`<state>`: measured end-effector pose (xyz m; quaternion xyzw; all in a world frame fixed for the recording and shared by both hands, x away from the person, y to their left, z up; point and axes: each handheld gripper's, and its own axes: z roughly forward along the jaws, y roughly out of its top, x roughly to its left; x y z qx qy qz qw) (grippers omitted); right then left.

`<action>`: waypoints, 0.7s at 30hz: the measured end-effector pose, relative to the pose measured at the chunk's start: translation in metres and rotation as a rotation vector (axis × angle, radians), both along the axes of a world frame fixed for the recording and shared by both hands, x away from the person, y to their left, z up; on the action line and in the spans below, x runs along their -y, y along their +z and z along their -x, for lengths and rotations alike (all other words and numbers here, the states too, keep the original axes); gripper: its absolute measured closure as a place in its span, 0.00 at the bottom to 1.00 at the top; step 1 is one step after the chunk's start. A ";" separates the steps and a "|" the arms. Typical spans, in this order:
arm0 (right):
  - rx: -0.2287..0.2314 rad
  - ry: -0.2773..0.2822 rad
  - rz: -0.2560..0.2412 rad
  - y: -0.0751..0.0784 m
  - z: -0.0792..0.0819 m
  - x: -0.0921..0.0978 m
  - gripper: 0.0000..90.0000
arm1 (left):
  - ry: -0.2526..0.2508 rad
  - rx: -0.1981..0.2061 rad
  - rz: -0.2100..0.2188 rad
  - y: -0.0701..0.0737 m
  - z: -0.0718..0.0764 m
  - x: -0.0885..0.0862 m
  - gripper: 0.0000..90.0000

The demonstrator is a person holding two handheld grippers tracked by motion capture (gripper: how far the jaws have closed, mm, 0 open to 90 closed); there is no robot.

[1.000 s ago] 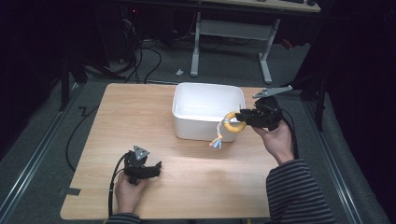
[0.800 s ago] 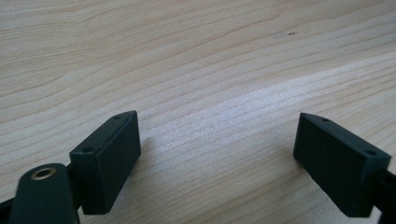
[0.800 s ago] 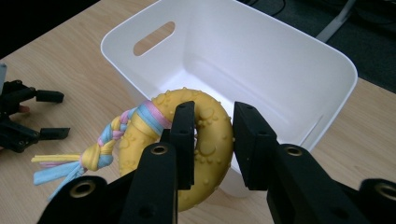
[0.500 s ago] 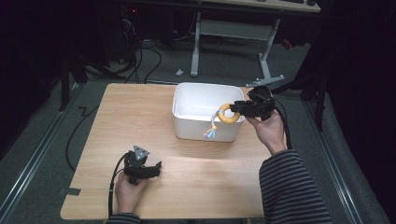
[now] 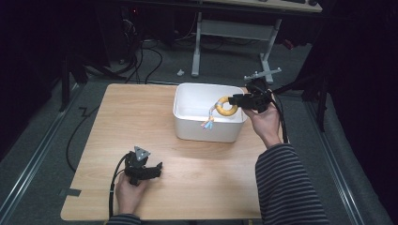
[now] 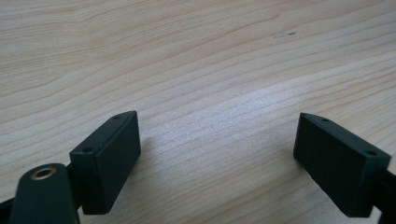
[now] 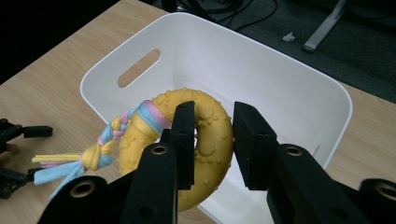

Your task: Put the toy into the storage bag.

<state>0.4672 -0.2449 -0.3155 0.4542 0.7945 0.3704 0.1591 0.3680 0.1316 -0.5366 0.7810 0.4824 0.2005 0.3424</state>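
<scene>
My right gripper [image 5: 238,100] [image 7: 212,135] is shut on a yellow bumpy ring toy [image 5: 226,107] [image 7: 209,140] and holds it above the right part of the white bin [image 5: 197,122] [image 7: 299,93]. A braided pink, blue and yellow tail [image 5: 207,123] [image 7: 93,156] hangs from the ring over the bin's front wall. My left gripper [image 5: 157,168] [image 6: 217,158] rests on the wooden table [image 5: 131,122] [image 6: 201,56] near the front left, open, with bare wood between its jaws.
The white bin has a slot handle [image 7: 138,68] in one end wall and looks bare inside. A cable [image 5: 112,187] trails from the left gripper toward the table's front edge. Metal desk legs [image 5: 263,61] and cables [image 5: 145,51] lie on the floor behind the table.
The right gripper has carried the ring toy up and leftward, from beside the bin's right front corner to above the bin. The left gripper has stayed still.
</scene>
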 end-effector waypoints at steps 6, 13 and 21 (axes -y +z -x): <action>0.001 -0.040 -0.012 -0.002 -0.009 0.002 0.79 | 0.000 0.000 -0.001 0.000 0.000 0.000 0.17; -0.003 -0.078 -0.010 -0.006 -0.019 0.004 0.79 | -0.001 0.000 -0.002 0.000 0.000 0.000 0.17; -0.012 -0.129 0.017 -0.016 -0.033 0.004 0.79 | 0.000 0.000 -0.002 0.000 0.000 0.000 0.17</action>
